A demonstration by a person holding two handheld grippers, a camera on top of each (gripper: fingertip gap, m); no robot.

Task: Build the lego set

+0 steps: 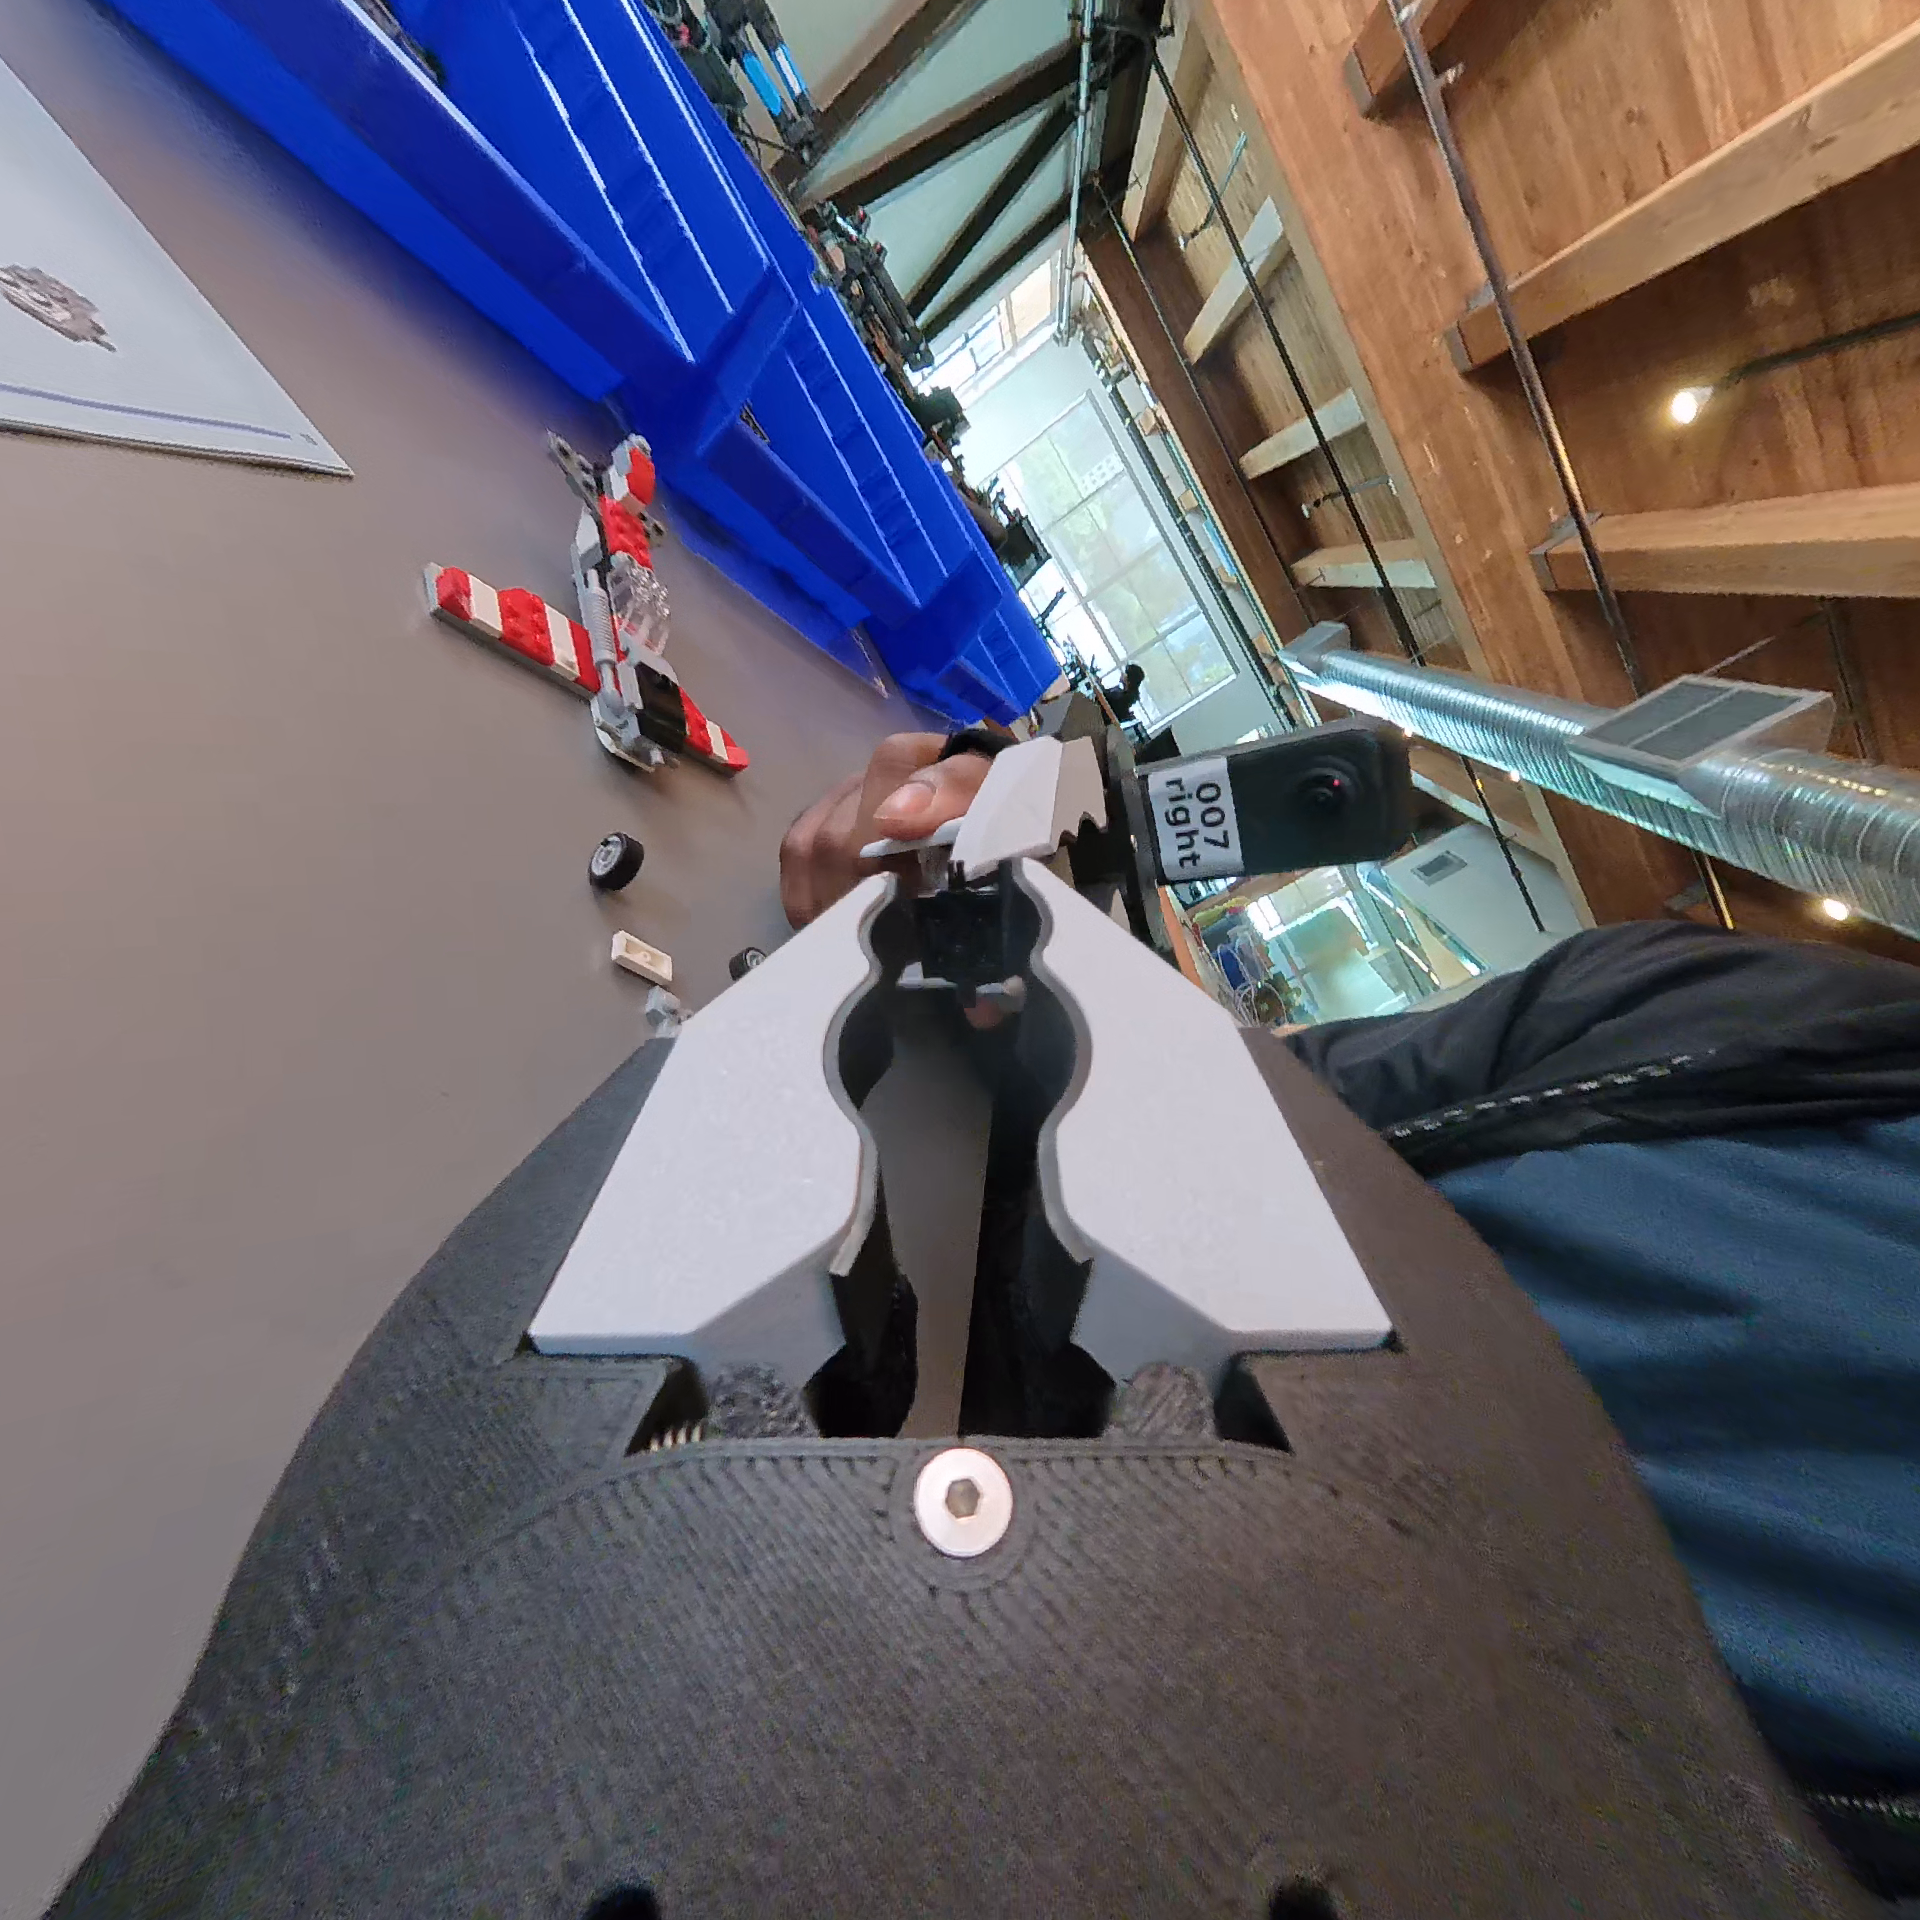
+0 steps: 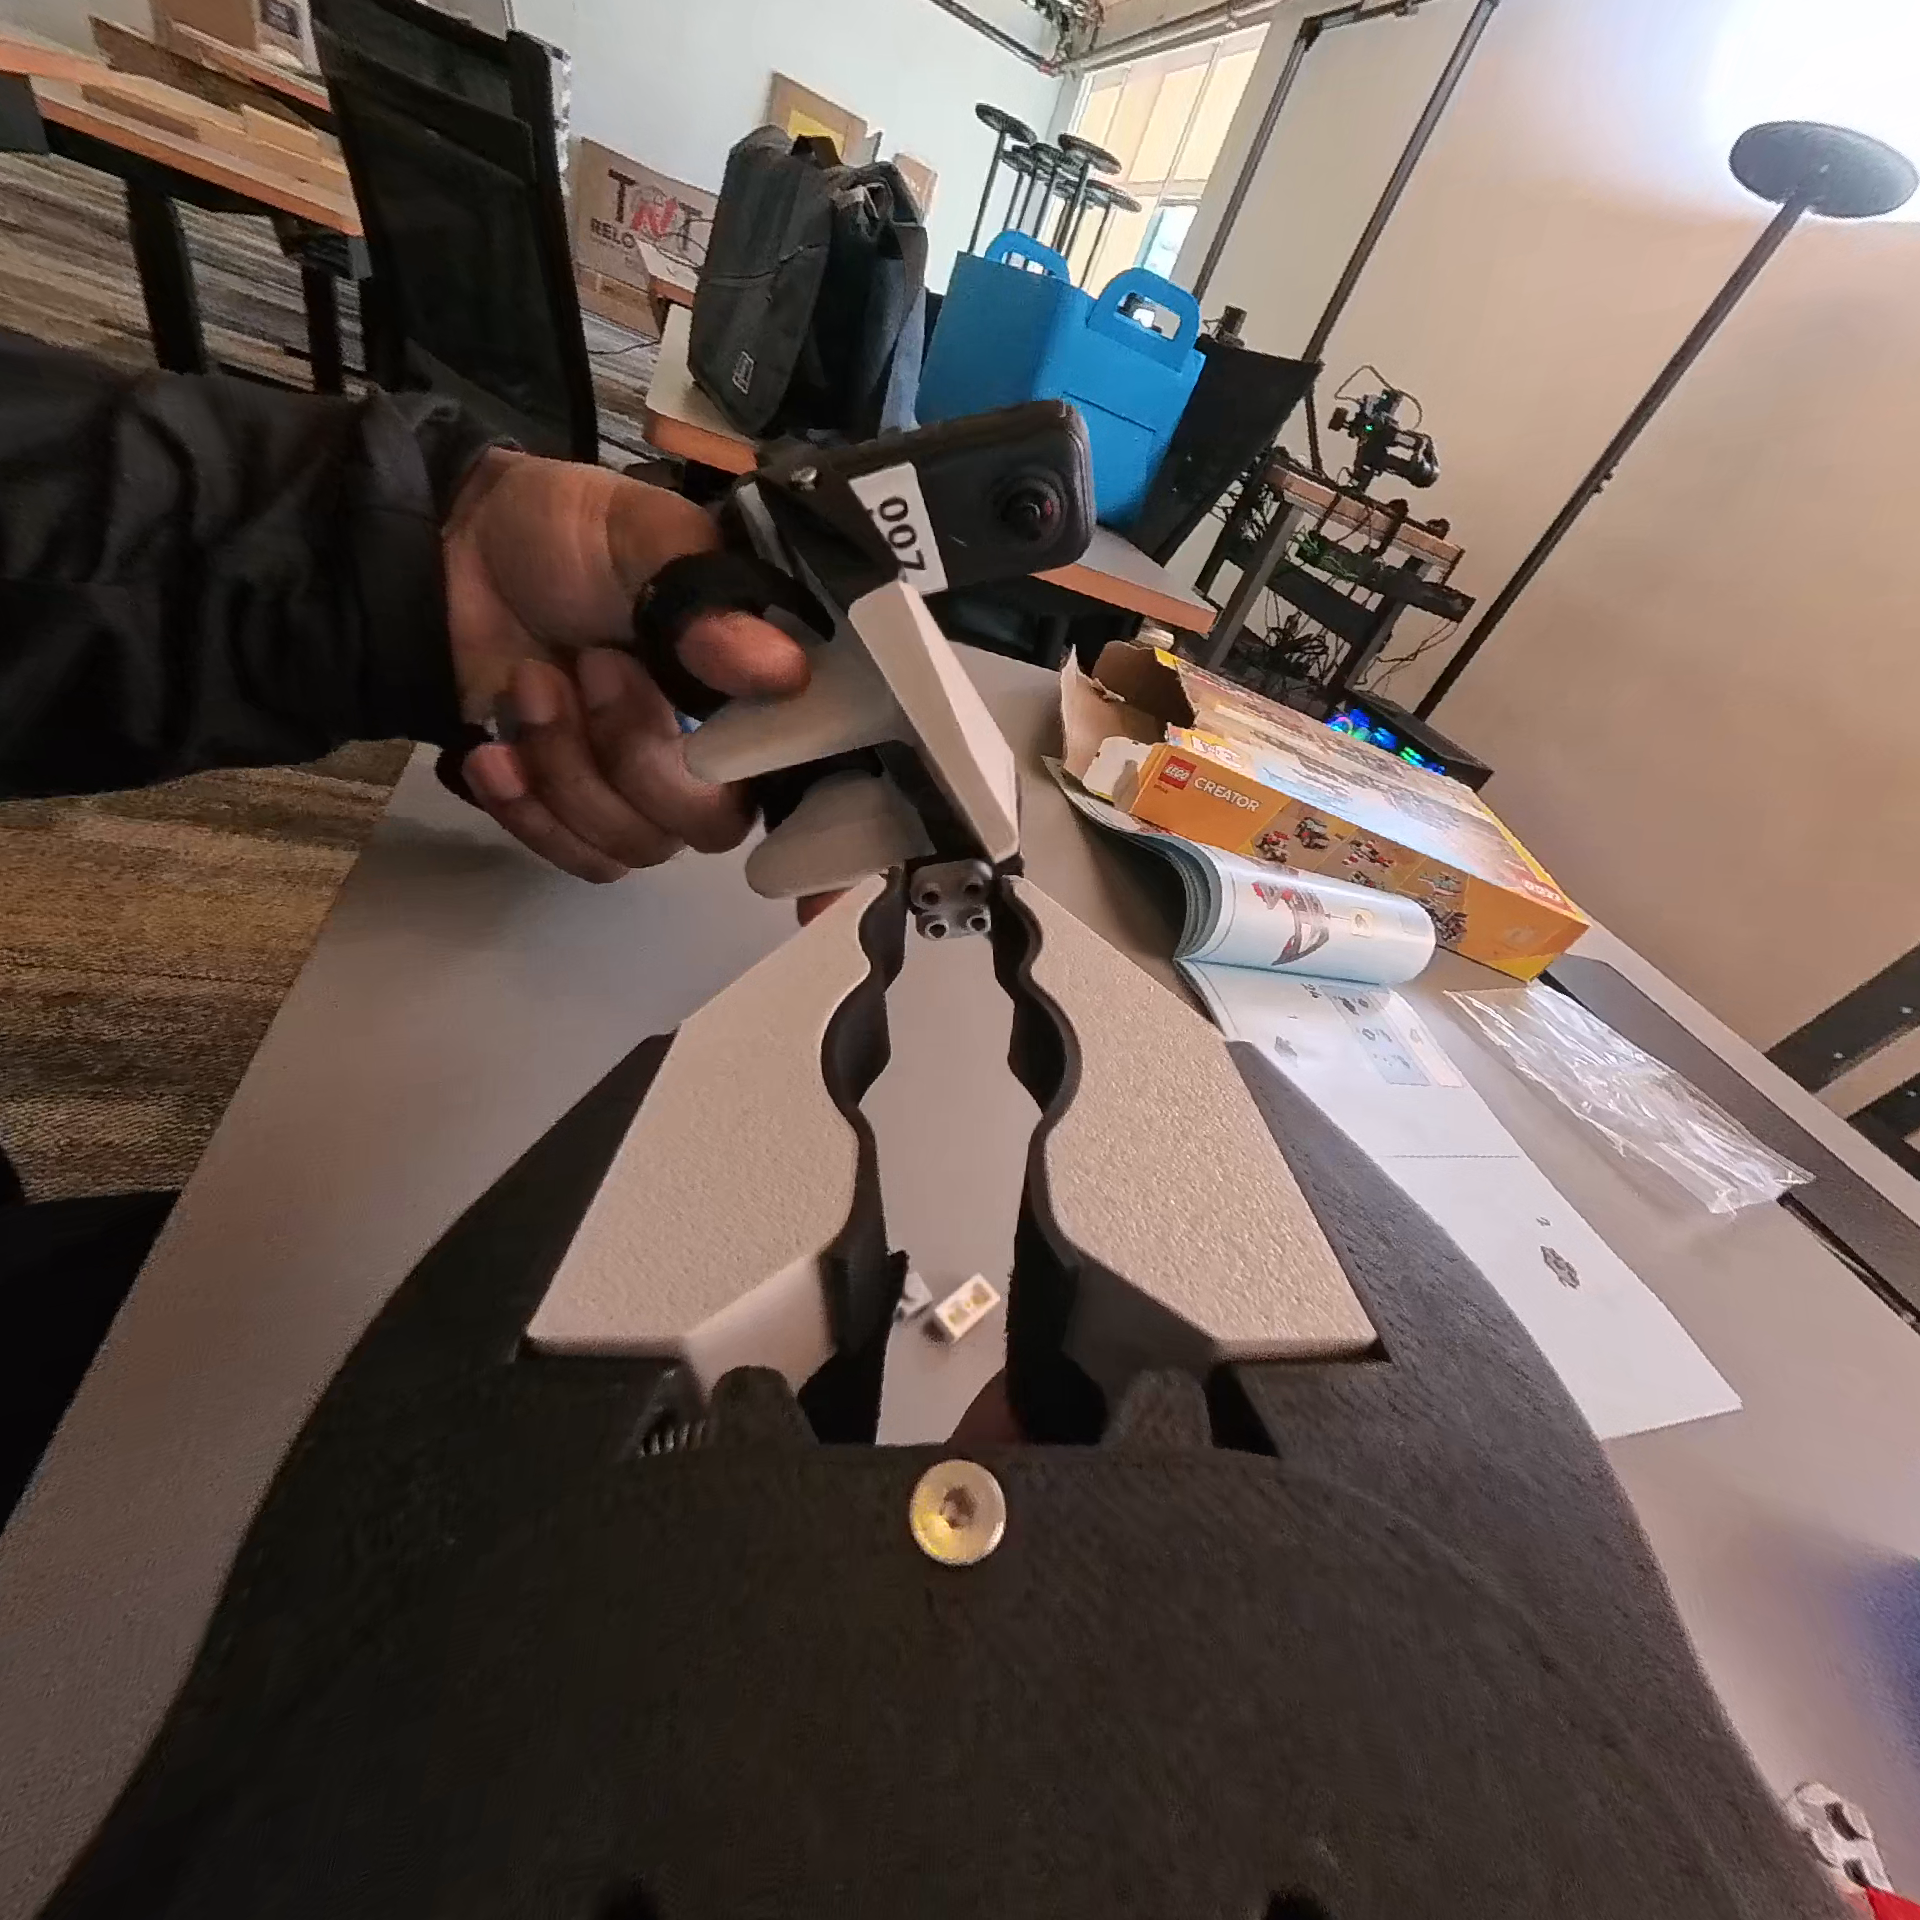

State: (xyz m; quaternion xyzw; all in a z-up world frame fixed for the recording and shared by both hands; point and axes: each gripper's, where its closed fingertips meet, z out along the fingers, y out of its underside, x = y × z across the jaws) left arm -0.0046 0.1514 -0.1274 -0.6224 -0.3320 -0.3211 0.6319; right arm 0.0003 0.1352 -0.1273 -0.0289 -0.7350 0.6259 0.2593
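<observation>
My left gripper (image 1: 961,904) is shut on a small black-and-grey lego piece (image 1: 961,948), held above the grey table (image 1: 260,883). My right gripper (image 2: 948,906) meets it tip to tip and is shut on a grey lego piece with round holes (image 2: 951,900). I cannot tell whether the two pieces are joined. The right gripper also shows in the left wrist view (image 1: 951,854), and the left gripper in the right wrist view (image 2: 940,864), held by a hand. A partly built red, white and grey lego plane (image 1: 603,634) lies on the table to the far left.
A black wheel (image 1: 615,860), a small white piece (image 1: 641,954) and a grey piece (image 1: 665,1006) lie loose near the plane. Blue bins (image 1: 644,239) line the far edge. A yellow lego box (image 2: 1340,831), an open instruction booklet (image 2: 1309,925) and a clear plastic bag (image 2: 1621,1101) lie to the right. My left and right fingertips are right by each other.
</observation>
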